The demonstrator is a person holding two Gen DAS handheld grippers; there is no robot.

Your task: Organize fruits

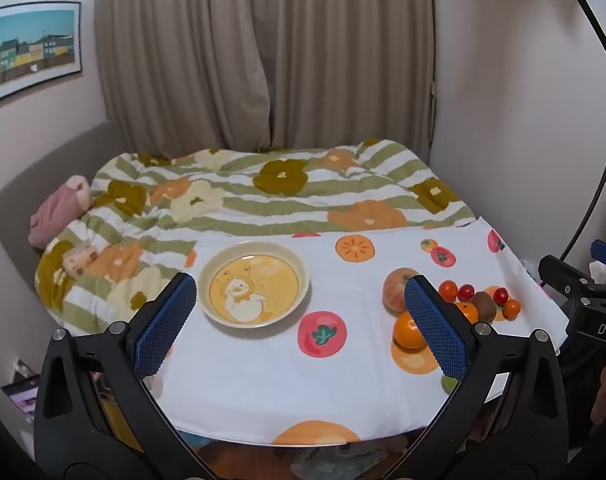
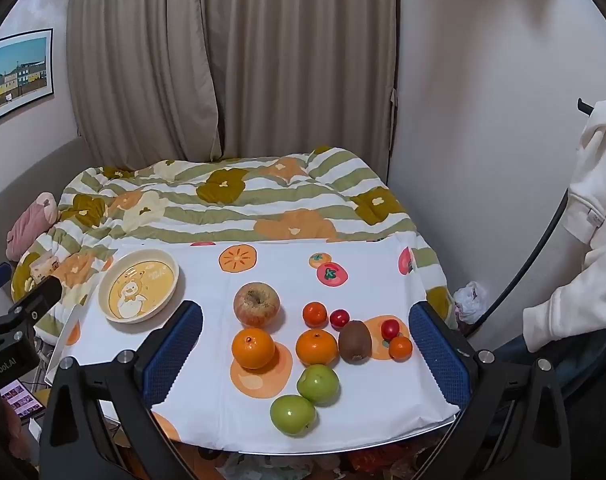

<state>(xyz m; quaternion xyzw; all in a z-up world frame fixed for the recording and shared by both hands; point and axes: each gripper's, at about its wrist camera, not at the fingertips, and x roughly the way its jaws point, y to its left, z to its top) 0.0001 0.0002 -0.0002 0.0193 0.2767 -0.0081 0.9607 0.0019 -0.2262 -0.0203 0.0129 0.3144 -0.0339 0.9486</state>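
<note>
Right hand-held gripper point(image 2: 305, 344): jaws spread wide, nothing between the blue ribbed pads, held above the near edge of the table point(image 2: 383, 408) and tilted down toward it. Fruit cluster sits ahead of it, framed between the two fingers, none touched. Nearest: two green round apples point(image 2: 305, 400), touching each other. Beyond them a large orange mandarin point(image 2: 253, 348) on the left and a second orange mandarin point(image 2: 316, 346) beside a brown fuzzy kiwi point(image 2: 355, 340). Farther back a red-yellow apple point(image 2: 257, 304), stem hollow up. Small red and orange cherry tomatoes point(image 2: 390, 328) are scattered around the kiwi.

Left hand-held gripper point(image 1: 299, 312): also wide open, empty, above the table's near edge. A cream round plate with a duck picture point(image 1: 254, 283) lies just ahead, near its left finger; plate holds no fruit. The fruit cluster lies to its right, partly hidden behind the right finger.

White fruit-print tablecloth point(image 2: 207, 400) covers the table. Behind: bed with striped floral quilt point(image 2: 231, 204).
</note>
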